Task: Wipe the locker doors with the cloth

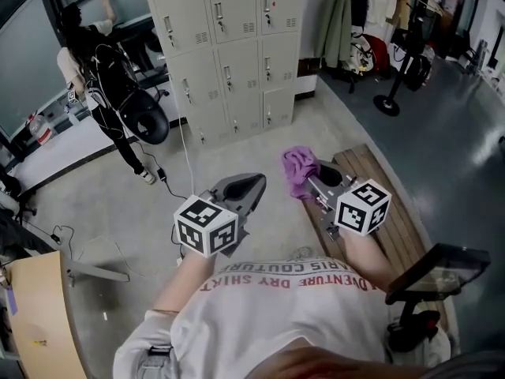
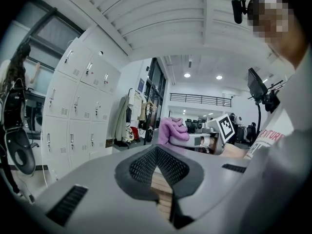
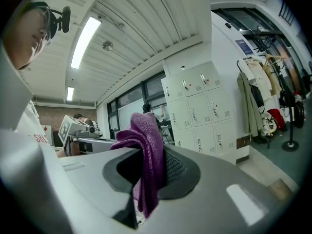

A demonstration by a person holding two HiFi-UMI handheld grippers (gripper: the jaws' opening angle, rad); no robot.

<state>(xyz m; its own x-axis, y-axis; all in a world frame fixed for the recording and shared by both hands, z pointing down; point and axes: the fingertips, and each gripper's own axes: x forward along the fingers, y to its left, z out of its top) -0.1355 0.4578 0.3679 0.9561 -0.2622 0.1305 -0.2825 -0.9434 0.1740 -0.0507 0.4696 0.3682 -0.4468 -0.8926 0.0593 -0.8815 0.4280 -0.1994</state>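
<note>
Grey lockers (image 1: pixel 229 46) stand across the floor, well apart from me. My right gripper (image 1: pixel 309 181) is clamped on the purple cloth (image 1: pixel 296 164) near the wooden bench (image 1: pixel 394 212). My left gripper (image 1: pixel 254 180) is closed and empty.

Only legible txt is red print on person's white T-shirt (image 1: pixel 276 314), upside down in head view: "DRY SHIRT", "COUTURE", partial "…DVENTURE".

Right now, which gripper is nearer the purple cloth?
Right. The right gripper is shut on the purple cloth, which bunches out past its jaws. The left gripper sits apart on the person's left of it, shut and empty.
</note>
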